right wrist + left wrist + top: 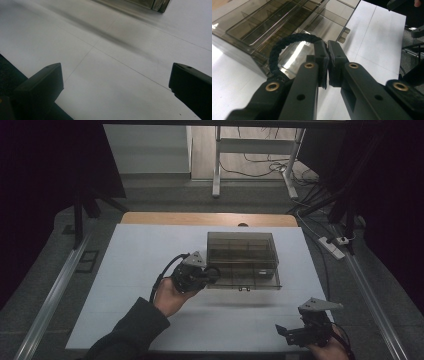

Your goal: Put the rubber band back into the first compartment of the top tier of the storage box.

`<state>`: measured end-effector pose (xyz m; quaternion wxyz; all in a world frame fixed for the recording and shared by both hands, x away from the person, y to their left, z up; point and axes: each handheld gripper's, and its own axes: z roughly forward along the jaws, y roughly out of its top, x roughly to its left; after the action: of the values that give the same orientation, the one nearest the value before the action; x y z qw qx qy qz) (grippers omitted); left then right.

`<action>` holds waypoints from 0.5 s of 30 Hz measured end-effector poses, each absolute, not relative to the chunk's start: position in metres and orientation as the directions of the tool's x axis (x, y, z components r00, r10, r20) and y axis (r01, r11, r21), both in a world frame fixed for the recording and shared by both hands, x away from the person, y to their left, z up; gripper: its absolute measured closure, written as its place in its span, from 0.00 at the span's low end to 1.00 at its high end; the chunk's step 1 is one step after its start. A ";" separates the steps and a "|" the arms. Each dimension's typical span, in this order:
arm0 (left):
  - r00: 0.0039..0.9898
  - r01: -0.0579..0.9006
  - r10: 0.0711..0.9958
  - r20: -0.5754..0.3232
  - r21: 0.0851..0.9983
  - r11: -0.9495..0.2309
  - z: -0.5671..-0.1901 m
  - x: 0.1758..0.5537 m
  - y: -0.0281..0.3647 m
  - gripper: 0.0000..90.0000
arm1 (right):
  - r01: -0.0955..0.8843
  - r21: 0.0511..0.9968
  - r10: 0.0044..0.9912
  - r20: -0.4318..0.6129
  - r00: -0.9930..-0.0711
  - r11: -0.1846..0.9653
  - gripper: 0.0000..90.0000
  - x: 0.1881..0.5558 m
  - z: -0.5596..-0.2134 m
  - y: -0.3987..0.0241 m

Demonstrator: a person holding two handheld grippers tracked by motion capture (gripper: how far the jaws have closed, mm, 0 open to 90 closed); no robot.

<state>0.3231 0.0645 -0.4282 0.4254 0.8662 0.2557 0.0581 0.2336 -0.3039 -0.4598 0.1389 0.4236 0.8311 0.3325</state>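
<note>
A person's left gripper (327, 65) is pinching a black braided hair tie (287, 47), its jaws pressed together on one end of the loop, just beside the near left corner of a smoky clear plastic organiser box (242, 256) standing mid-desk. The loop is arching out to the side of the jaws, over the box's edge. To do this step well, the hand is probably needing to keep the pinch firm, carry the tie level over the lid, and choose a divided compartment before letting go; whether the lid is shut tight is hard to tell from here, and the latch tabs (244, 289) on the near edge may need working first. The right gripper (299, 332) is waiting with jaws spread wide and empty at the near right corner of the white desk (125, 285), well apart from the box. Cables and a power strip (332, 246) are lying on the floor beyond.
</note>
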 end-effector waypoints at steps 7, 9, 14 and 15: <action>0.863 0.403 0.488 -0.131 0.761 -0.508 -0.432 0.329 0.055 0.96 | 0.610 0.670 0.795 0.049 -0.604 0.422 0.00 0.234 -0.460 -0.304; 0.863 0.406 0.488 -0.134 0.759 -0.509 -0.433 0.331 0.053 0.96 | 0.610 0.670 0.794 0.050 -0.605 0.423 0.00 0.234 -0.460 -0.304; 0.864 0.405 0.486 -0.133 0.757 -0.513 -0.436 0.334 0.047 0.96 | 0.610 0.670 0.794 0.050 -0.606 0.424 0.00 0.233 -0.460 -0.304; 0.864 0.405 0.486 -0.133 0.756 -0.514 -0.437 0.334 0.046 0.96 | 0.610 0.670 0.794 0.050 -0.606 0.424 0.00 0.233 -0.460 -0.304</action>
<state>0.3342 0.0457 -0.4371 0.4213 0.8686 0.2563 0.0479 0.2334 -0.3037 -0.4598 0.1385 0.4215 0.8322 0.3324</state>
